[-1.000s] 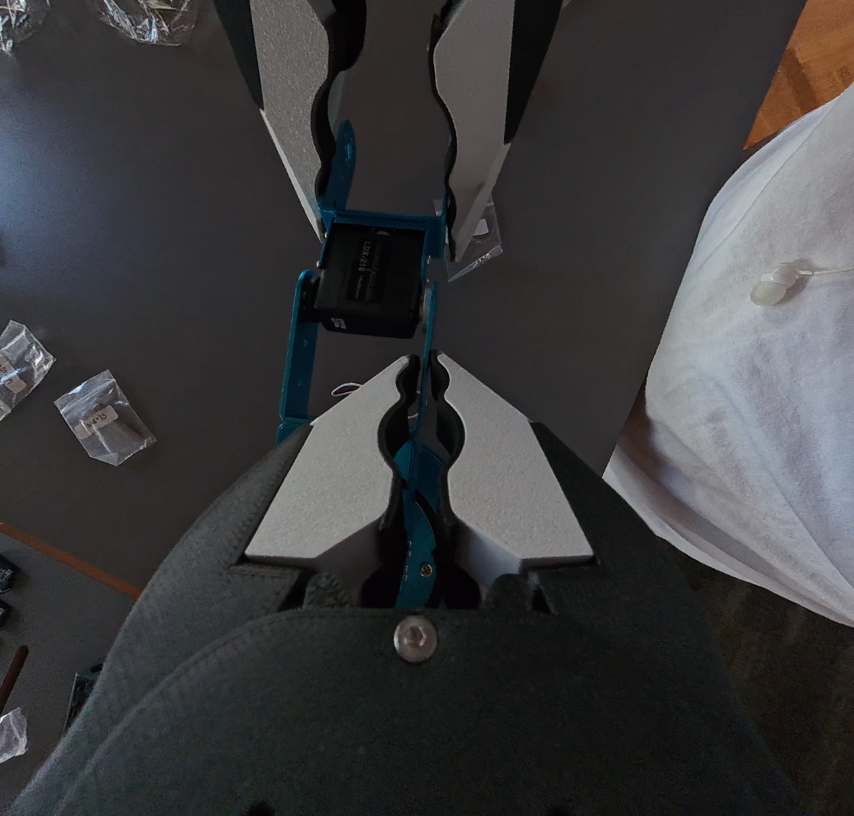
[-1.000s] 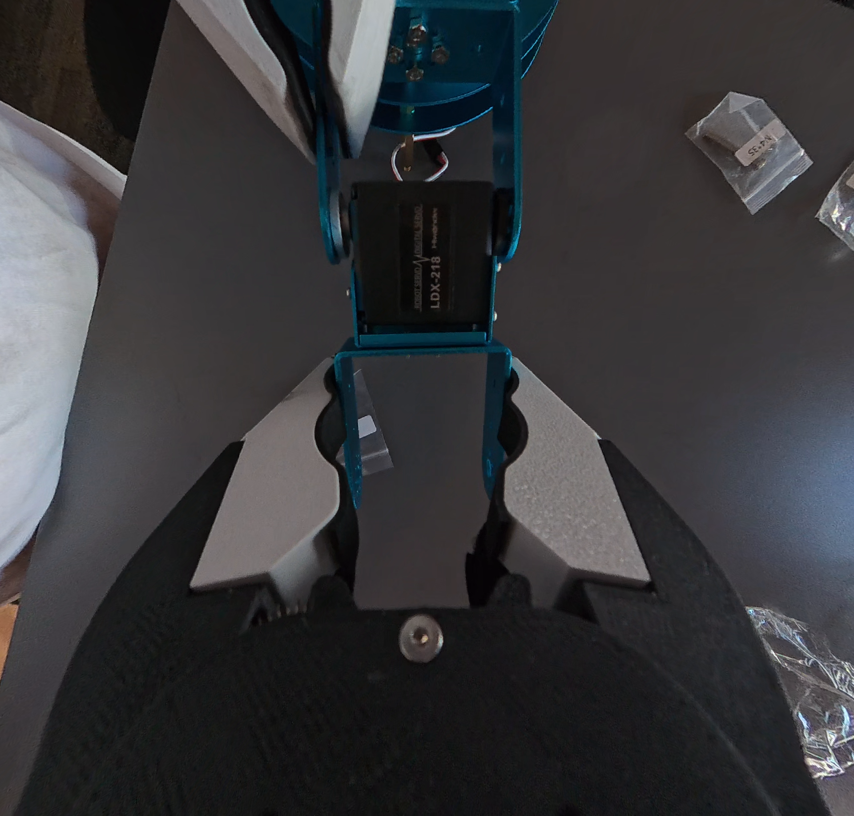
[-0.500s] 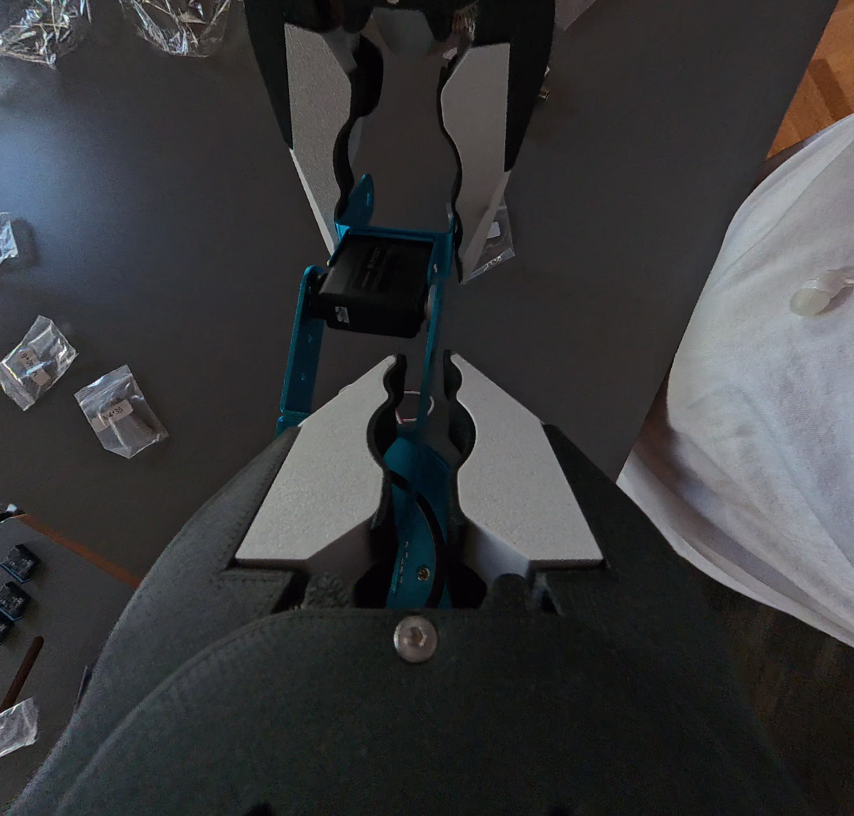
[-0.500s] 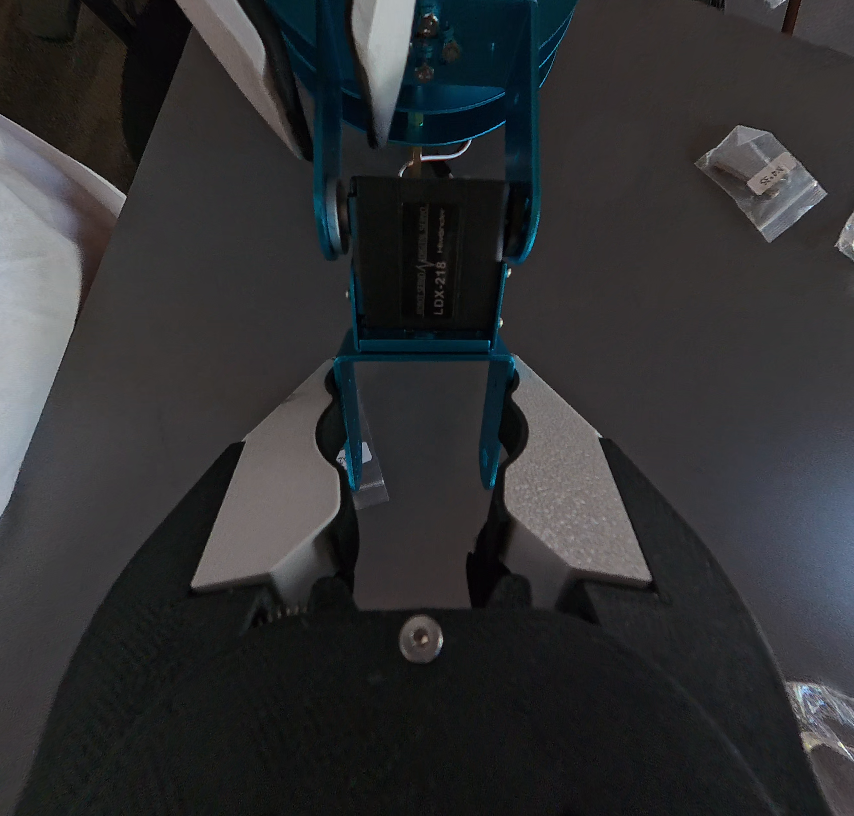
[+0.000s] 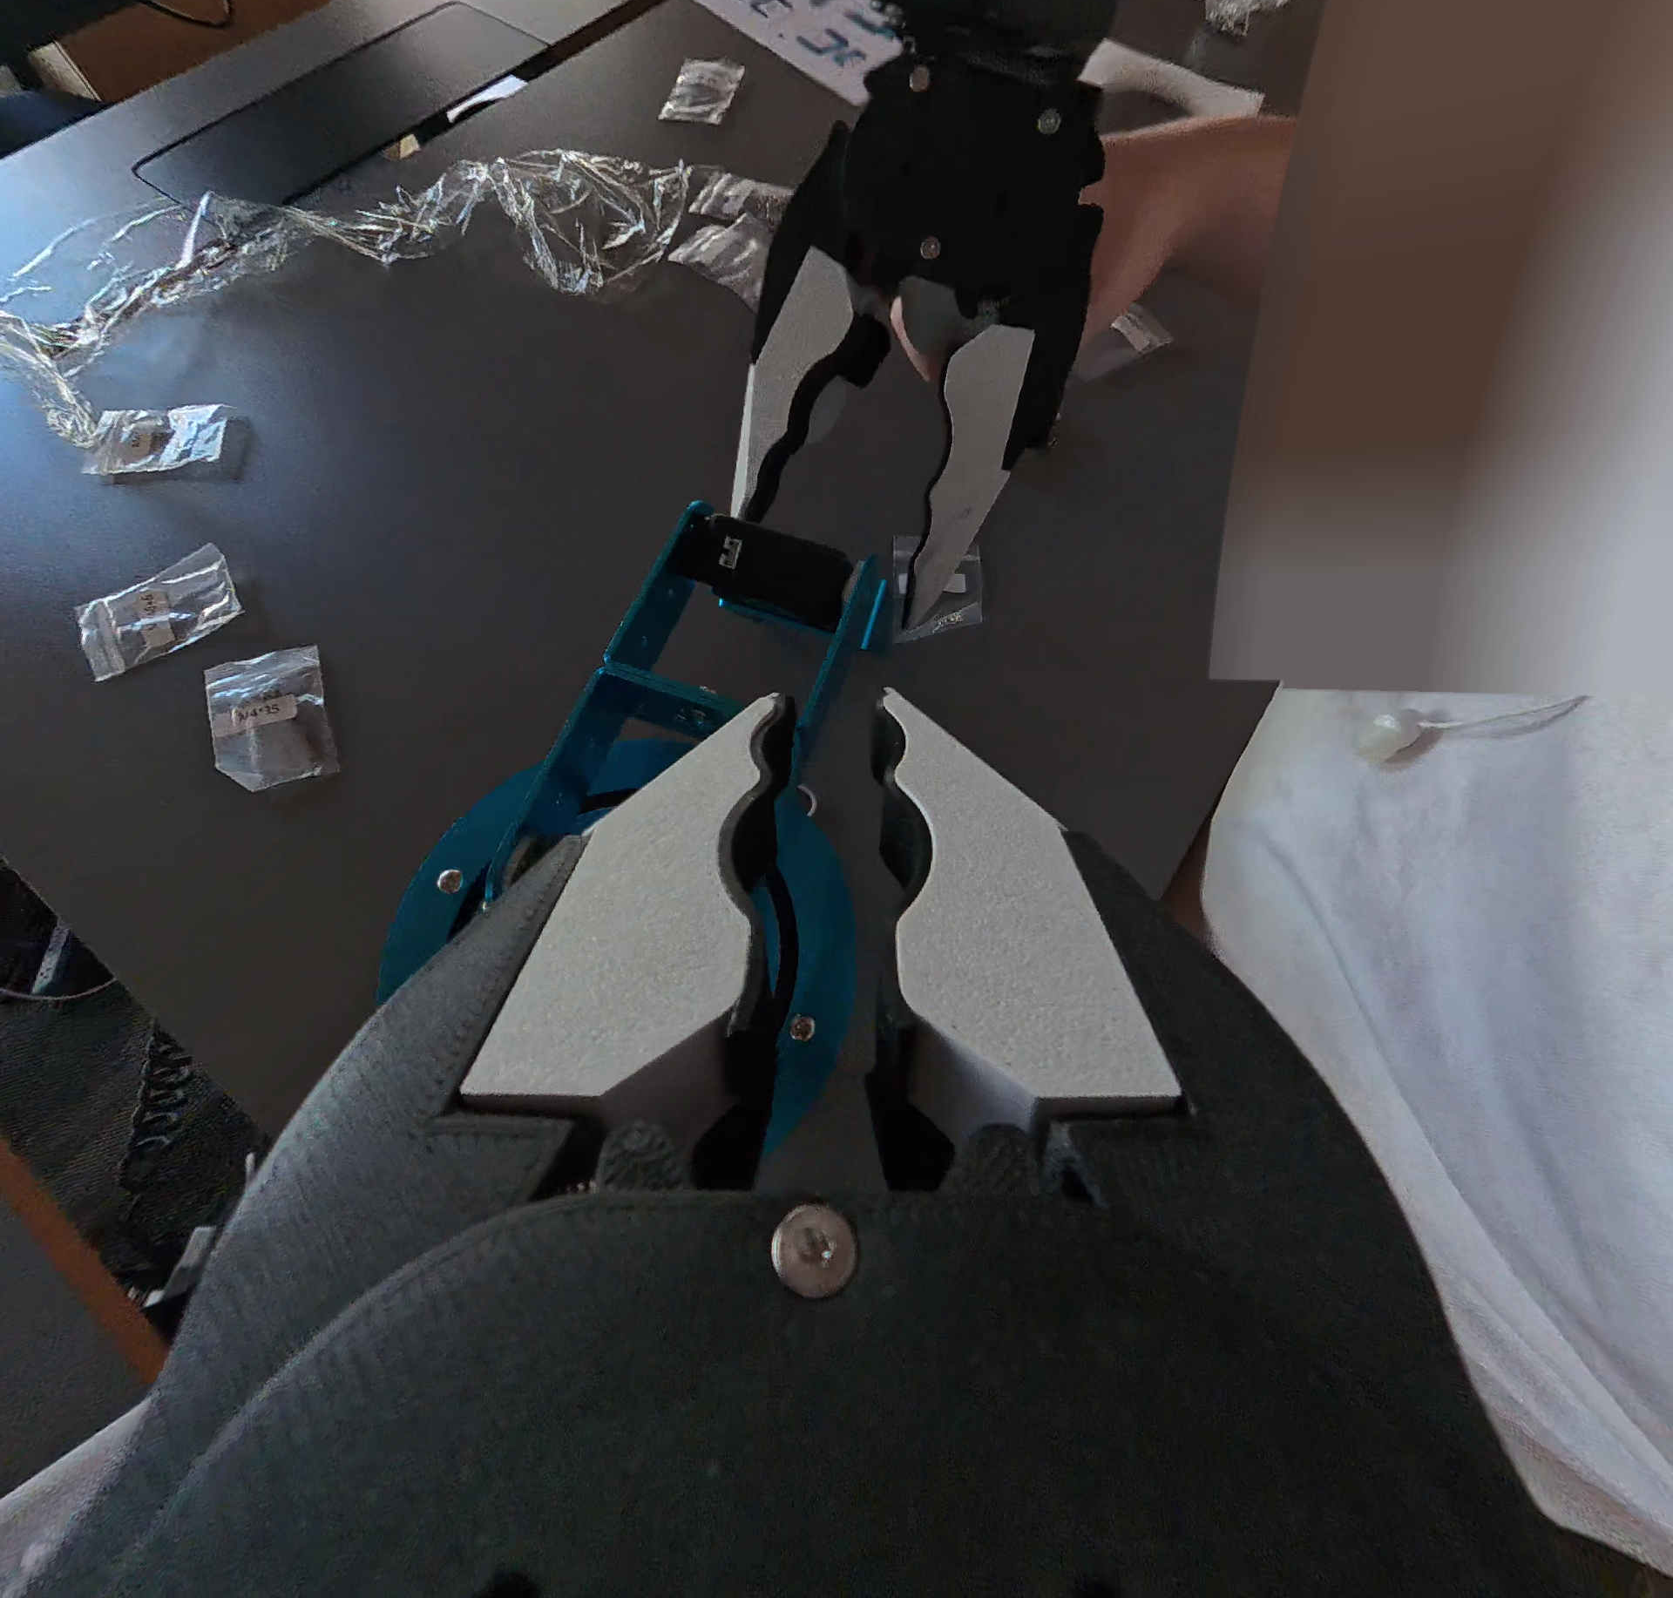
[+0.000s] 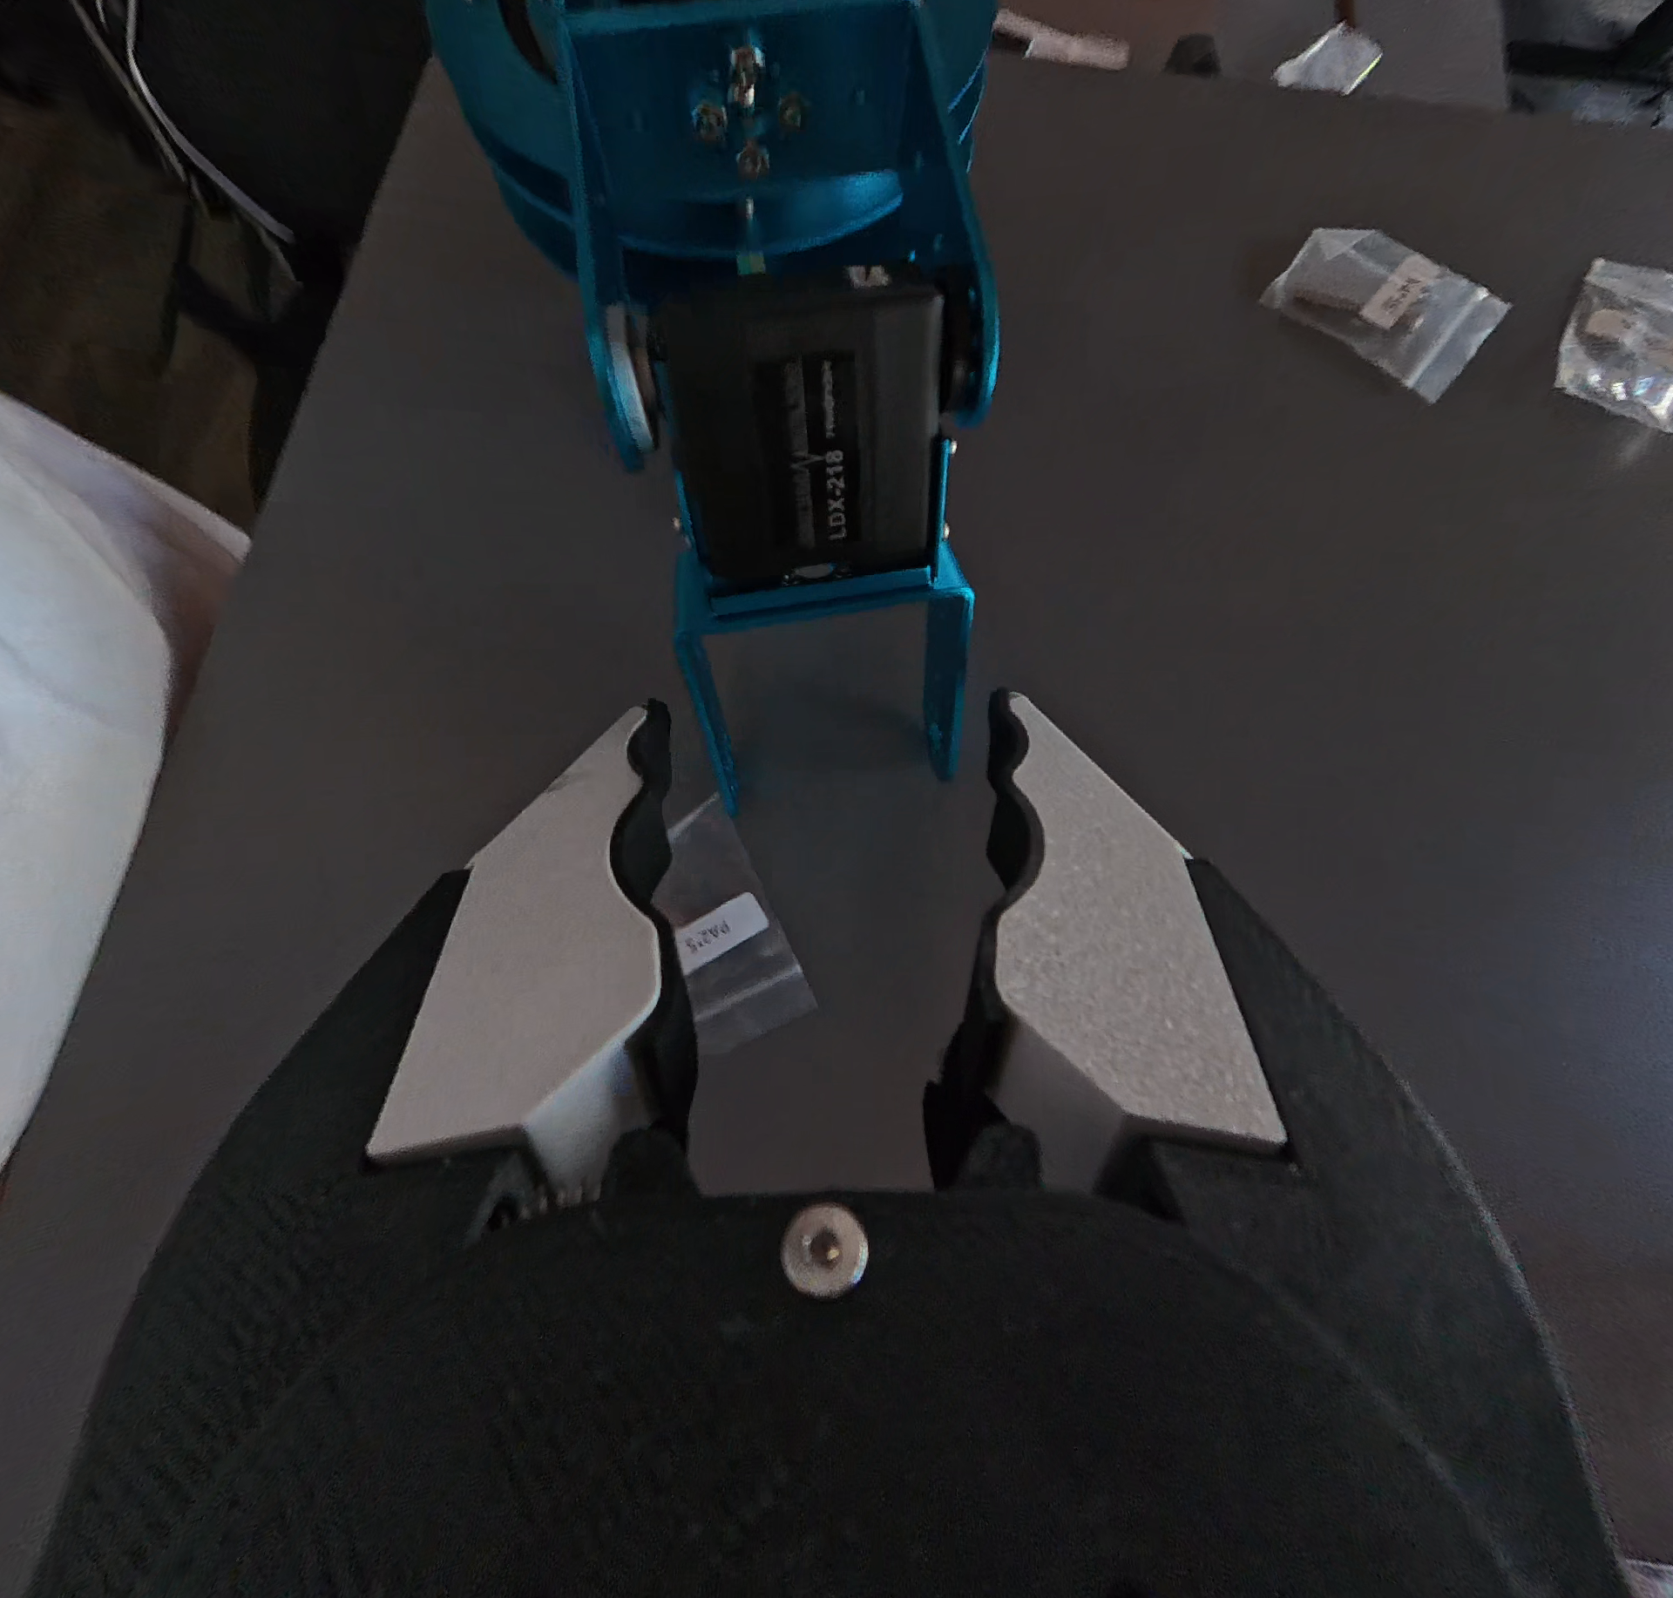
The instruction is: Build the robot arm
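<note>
The left claw [image 5: 828, 713] stands apart around the blue bracket assembly [image 5: 634, 713] lying on the dark table [image 5: 453, 432]; its black servo [image 6: 806, 432] faces the right claw [image 6: 828, 722], fingers spread and empty, over a small clear bag [image 6: 733, 948]

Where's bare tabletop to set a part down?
Bare: dark table between the blue servo assembly and the parts bags; also between assembly and crumpled plastic wrap. Crowded: far end with wrap, bags, paper sheet.

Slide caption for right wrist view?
Open right gripper facing blue servo bracket assembly on dark table.
</note>
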A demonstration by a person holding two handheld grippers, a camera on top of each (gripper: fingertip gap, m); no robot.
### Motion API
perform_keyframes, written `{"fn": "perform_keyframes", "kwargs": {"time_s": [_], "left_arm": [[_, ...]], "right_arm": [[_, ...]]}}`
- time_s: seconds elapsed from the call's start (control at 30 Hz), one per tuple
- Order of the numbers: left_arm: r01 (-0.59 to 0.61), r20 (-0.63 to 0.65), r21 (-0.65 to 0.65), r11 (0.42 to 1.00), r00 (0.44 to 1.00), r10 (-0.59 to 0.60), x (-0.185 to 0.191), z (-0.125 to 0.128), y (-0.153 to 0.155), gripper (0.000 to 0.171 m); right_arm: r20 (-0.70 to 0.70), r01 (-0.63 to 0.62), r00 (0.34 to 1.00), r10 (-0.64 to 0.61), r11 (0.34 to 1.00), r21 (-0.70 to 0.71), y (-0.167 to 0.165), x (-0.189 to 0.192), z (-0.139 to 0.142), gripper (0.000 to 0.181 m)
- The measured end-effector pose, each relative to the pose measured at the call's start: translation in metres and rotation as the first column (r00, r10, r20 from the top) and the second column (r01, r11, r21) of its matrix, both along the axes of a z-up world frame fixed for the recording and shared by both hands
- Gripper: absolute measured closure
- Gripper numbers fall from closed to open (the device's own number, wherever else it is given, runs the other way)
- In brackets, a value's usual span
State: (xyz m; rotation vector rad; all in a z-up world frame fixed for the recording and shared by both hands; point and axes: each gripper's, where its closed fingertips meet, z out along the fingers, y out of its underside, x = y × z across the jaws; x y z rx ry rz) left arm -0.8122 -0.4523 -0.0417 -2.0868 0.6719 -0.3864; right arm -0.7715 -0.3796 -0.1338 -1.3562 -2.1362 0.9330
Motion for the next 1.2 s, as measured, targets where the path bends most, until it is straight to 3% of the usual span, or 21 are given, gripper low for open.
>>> {"fn": "perform_keyframes", "kwargs": {"time_s": [0.17,0.4,0.77,0.87,0.93,1.1,1.2], "left_arm": [[-0.006,0.047,0.048,0.999,0.999,0.003,-0.002,0.008,-0.008,0.158],[0.020,0.086,0.089,0.996,0.996,-0.028,-0.005,0.015,-0.006,0.153],[-0.054,0.063,0.053,0.997,0.997,0.051,-0.056,-0.004,-0.007,0.131],[-0.060,0.137,0.080,0.995,0.989,0.049,-0.071,0.000,-0.009,0.123],[-0.049,0.184,0.090,0.995,0.982,0.032,-0.080,0.001,-0.008,0.112],[0.007,0.159,0.077,0.997,0.987,-0.019,-0.099,-0.015,-0.007,0.098],[0.070,0.284,0.063,0.996,0.955,-0.085,-0.099,-0.017,-0.008,0.098]], "right_arm": [[-0.158,0.107,0.981,-0.116,0.992,-0.062,-0.009,0.000,0.019,0.105],[-0.328,0.247,0.901,-0.284,0.957,-0.149,-0.019,0.001,0.033,0.107],[-0.379,0.380,0.814,-0.440,0.897,-0.226,-0.036,0.024,0.035,0.117],[-0.393,0.396,0.793,-0.465,0.884,-0.247,-0.044,0.031,0.038,0.122],[-0.410,0.408,0.777,-0.478,0.878,-0.251,-0.050,0.032,0.040,0.128],[-0.421,0.413,0.750,-0.510,0.858,-0.305,-0.068,0.028,0.039,0.134],[-0.429,0.418,0.739,-0.519,0.853,-0.313,-0.076,0.025,0.040,0.138]]}}
